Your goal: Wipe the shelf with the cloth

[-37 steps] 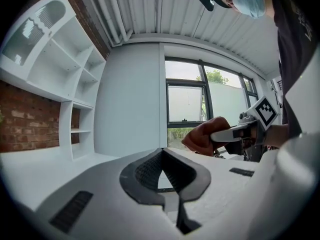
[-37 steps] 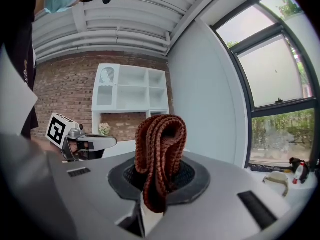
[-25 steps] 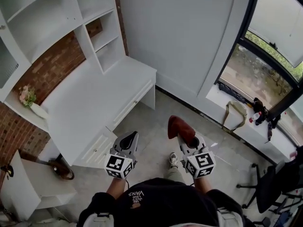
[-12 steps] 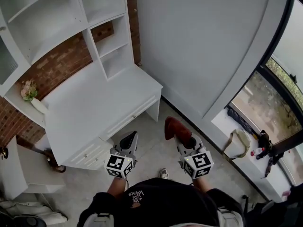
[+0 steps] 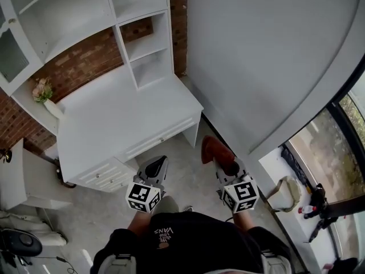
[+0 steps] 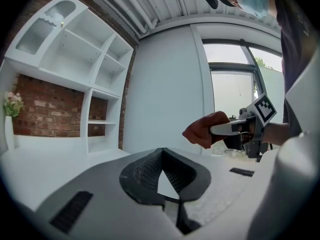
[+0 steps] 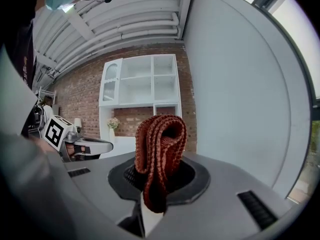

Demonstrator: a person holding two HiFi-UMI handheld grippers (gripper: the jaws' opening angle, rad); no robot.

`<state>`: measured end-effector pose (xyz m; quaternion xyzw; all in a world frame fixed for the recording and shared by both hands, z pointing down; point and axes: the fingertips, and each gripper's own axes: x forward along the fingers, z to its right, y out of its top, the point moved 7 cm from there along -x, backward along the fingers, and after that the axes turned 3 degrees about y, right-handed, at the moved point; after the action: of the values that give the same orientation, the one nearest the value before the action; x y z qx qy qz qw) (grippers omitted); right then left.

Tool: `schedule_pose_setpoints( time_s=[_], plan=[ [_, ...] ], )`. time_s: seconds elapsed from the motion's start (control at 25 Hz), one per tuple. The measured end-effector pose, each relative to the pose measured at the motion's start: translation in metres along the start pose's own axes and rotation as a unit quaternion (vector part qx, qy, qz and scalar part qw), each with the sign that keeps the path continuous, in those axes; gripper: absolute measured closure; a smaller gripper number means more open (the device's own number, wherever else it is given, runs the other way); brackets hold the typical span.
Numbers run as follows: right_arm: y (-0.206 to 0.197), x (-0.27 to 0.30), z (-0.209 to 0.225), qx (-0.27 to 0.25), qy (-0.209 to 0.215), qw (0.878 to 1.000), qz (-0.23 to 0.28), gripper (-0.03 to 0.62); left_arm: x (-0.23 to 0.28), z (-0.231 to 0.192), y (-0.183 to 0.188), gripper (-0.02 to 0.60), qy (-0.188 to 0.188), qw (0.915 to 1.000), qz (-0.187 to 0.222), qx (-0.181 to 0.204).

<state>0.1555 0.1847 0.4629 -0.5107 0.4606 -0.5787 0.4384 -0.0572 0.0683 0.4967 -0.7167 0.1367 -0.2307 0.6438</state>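
Note:
A white shelf unit [image 5: 142, 44] stands on a white desk [image 5: 114, 119] against a brick wall, at the upper left of the head view. Both grippers hover over the floor, short of the desk's front right corner. My right gripper [image 5: 223, 163] is shut on a folded rust-red cloth [image 5: 214, 149], which sticks up from between its jaws [image 7: 159, 144]. My left gripper [image 5: 159, 161] is shut with nothing between its jaws [image 6: 161, 154]. The left gripper view shows the cloth [image 6: 205, 130] to its right and the shelf unit [image 6: 95, 74] to its left. The right gripper view looks at the shelf unit [image 7: 145, 86] straight ahead.
A white vase of flowers [image 5: 44, 96] stands at the desk's far left. Drawers [image 5: 105, 176] front the desk. A white side piece [image 5: 23, 176] stands left of it. A plain white wall [image 5: 256, 56] runs on the right, with a window sill and a bag [image 5: 285, 190] beyond.
The head view has swung left: desk and shelf unit now sit nearer the middle and the window has slid off to the right. Both grippers keep their pose, with the cloth still held.

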Motion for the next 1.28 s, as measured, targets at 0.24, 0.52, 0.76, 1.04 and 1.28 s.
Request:
schedule_pose_setpoints(
  time_s=[0.24,0.52,0.76,1.04,1.28],
  plan=[
    [-0.001,0.024,0.018,0.002,0.011,1.0,-0.006,0.525,0.019,-0.014,0.0,0.577,0.014,0.9999,-0.006,-0.004],
    [0.012,0.062,0.039,-0.001,0.005,1.0,0.002,0.525,0.066,-0.036,0.008,0.577,-0.002,1.0,-0.005,0.0],
    [0.028,0.113,0.058,-0.01,0.008,1.0,0.002,0.525,0.107,-0.069,0.02,0.577,-0.009,1.0,0.004,-0.002],
    [0.071,0.211,0.077,-0.038,0.027,0.999,0.028,0.526,0.139,-0.133,0.039,0.577,0.017,0.9995,0.025,-0.001],
    [0.119,0.302,0.08,-0.059,0.051,0.994,0.071,0.526,0.153,-0.194,0.051,0.577,0.039,0.9987,0.031,0.002]
  ],
)
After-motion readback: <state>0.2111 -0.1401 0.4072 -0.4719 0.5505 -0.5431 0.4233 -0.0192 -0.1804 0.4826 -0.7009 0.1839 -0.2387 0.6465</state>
